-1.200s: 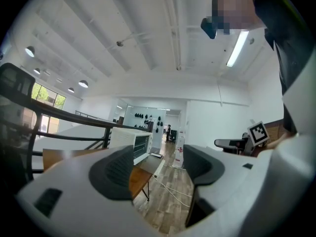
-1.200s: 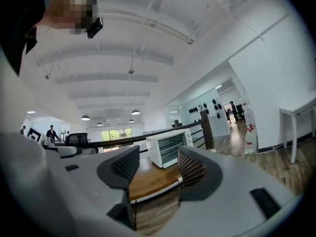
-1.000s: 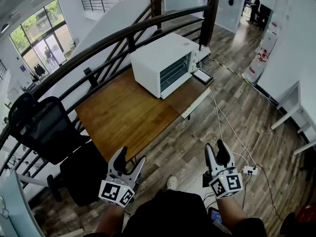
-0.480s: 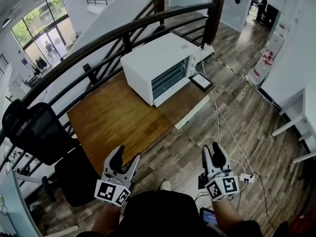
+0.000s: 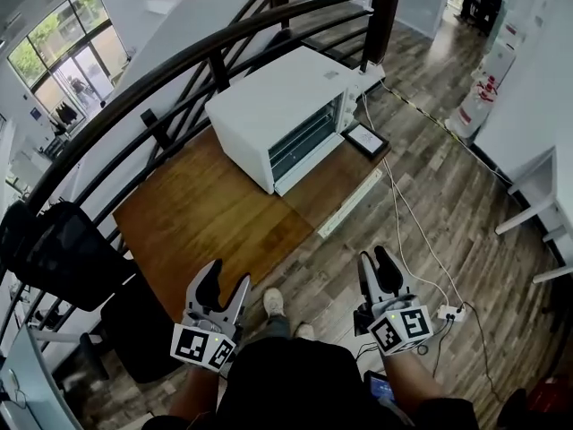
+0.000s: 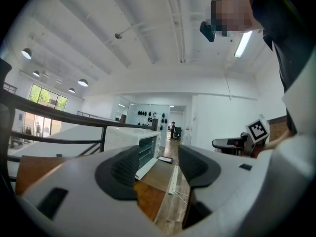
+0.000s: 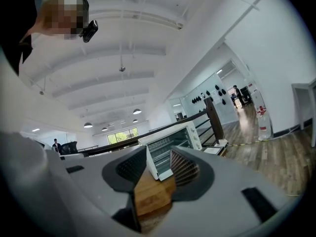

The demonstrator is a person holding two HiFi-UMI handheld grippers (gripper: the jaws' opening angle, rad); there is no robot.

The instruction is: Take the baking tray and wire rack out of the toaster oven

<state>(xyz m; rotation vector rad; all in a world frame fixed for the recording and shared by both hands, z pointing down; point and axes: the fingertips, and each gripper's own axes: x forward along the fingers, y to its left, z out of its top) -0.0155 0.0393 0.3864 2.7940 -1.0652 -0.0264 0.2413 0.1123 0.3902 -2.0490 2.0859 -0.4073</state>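
Observation:
The white toaster oven point(image 5: 277, 115) stands at the far end of a wooden table point(image 5: 215, 213), its glass door shut. Wire shelves point(image 5: 304, 134) show dimly through the glass; I cannot make out the baking tray. Both grippers hang level over the floor, short of the table's near edge. The left gripper point(image 5: 226, 280) has nothing between its jaws, which are closing. The right gripper point(image 5: 375, 260) is narrower, also closing on nothing. The oven point(image 6: 133, 144) sits far ahead past the left gripper point(image 6: 159, 157). It also lies ahead point(image 7: 170, 144) beyond the right gripper point(image 7: 158, 164).
A small black-framed flat device point(image 5: 367, 139) lies on the table right of the oven. A dark railing point(image 5: 179, 65) runs behind the table. A black office chair point(image 5: 63, 249) stands at the left. A power strip point(image 5: 445, 312) and cable lie on the floor.
The table and oven have drawn nearer as the person walks toward them. Both grippers came forward with the body, and their jaws have narrowed, the right more than the left.

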